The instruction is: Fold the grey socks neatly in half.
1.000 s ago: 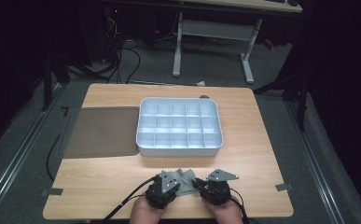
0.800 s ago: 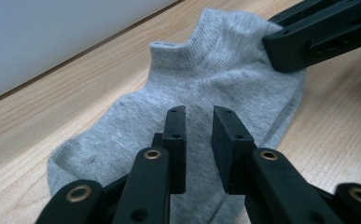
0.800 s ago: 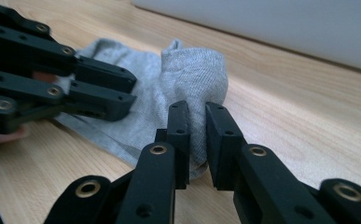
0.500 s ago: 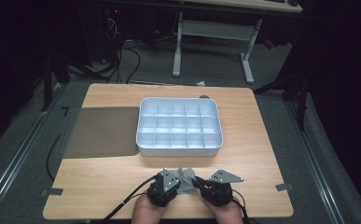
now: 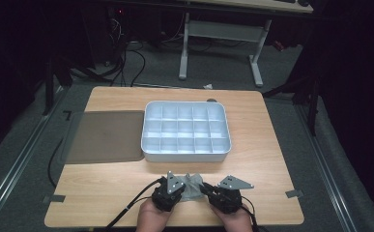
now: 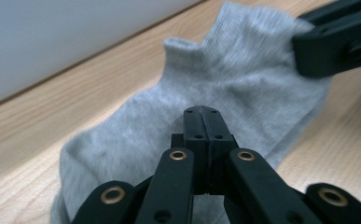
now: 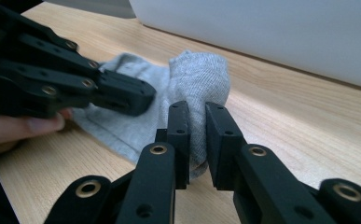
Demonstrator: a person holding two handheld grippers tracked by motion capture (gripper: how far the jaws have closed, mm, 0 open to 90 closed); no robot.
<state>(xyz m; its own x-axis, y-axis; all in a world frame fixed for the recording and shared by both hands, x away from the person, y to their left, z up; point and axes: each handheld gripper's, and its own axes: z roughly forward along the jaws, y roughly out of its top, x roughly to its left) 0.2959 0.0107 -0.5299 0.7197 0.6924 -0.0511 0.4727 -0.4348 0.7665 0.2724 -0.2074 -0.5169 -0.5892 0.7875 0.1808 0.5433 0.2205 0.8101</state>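
Note:
A grey sock [image 5: 190, 186] lies on the wooden table near its front edge, between my two grippers. My left gripper [image 5: 180, 187] has just been closing its jaws. In the left gripper view they [image 6: 202, 112] stand shut flush together over the sock [image 6: 225, 70], with no fabric showing between the pads. My right gripper [image 5: 205, 188] comes in from the other side. The right gripper view has its jaws [image 7: 197, 109] shut on a bunched fold of the sock [image 7: 199, 74]. The left gripper's black tip [image 7: 122, 95] rests on the sock's flat part.
A white compartment tray [image 5: 186, 154] with several empty cells stands just beyond the sock; its wall [image 7: 262, 28] is close behind. A dark mat [image 5: 105, 135] lies left of the tray. Desk legs and cables stand on the floor past the table.

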